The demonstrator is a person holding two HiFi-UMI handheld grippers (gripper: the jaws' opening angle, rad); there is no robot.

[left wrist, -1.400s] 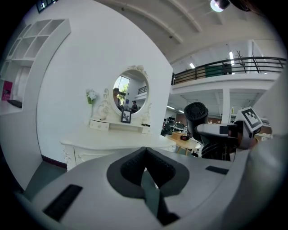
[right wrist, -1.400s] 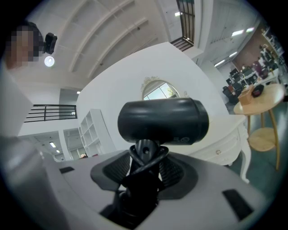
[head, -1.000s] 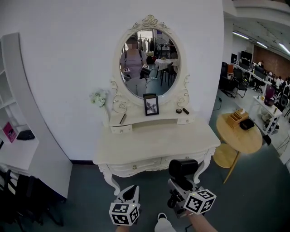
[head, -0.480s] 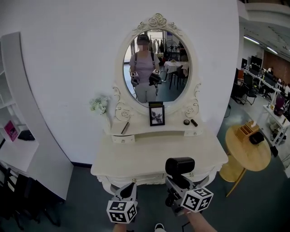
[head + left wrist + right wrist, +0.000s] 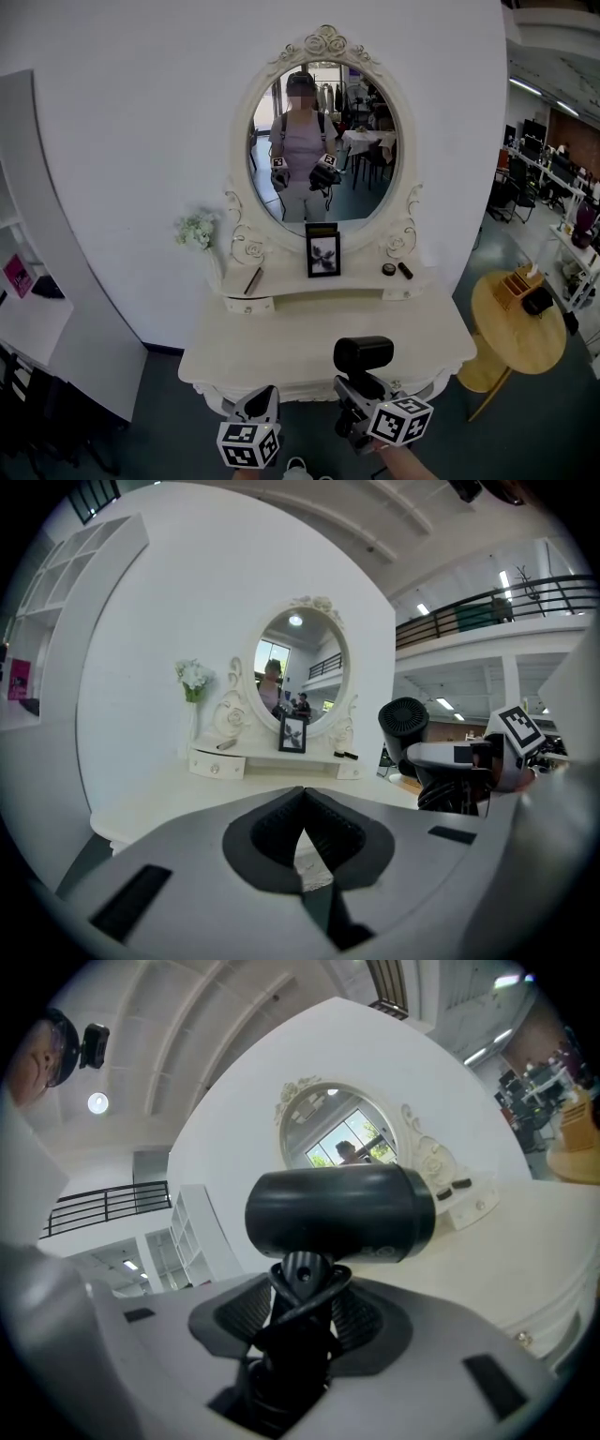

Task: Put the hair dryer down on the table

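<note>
Dryer (image 5: pixel 364 356) held at desk (image 5: pixel 281 323) front edge, not down yet
R gripper (image 5: pixel 360 401) clamps its handle, closer in than a sec ago; L gripper (image 5: pixel 261 403) pinched shut, empty. Lowering's next.

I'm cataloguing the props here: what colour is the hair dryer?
Black. The hair dryer shows best in the right gripper view.

Mirror (image 5: pixel 323 141): picture frame (image 5: pixel 323 254) directly below it, flowers (image 5: pixel 194 230) at its lower left, bench (image 5: pixel 281 337) before it, round table (image 5: pixel 520 337) to its right, shelving (image 5: pixel 56 234) at its far left.
</note>
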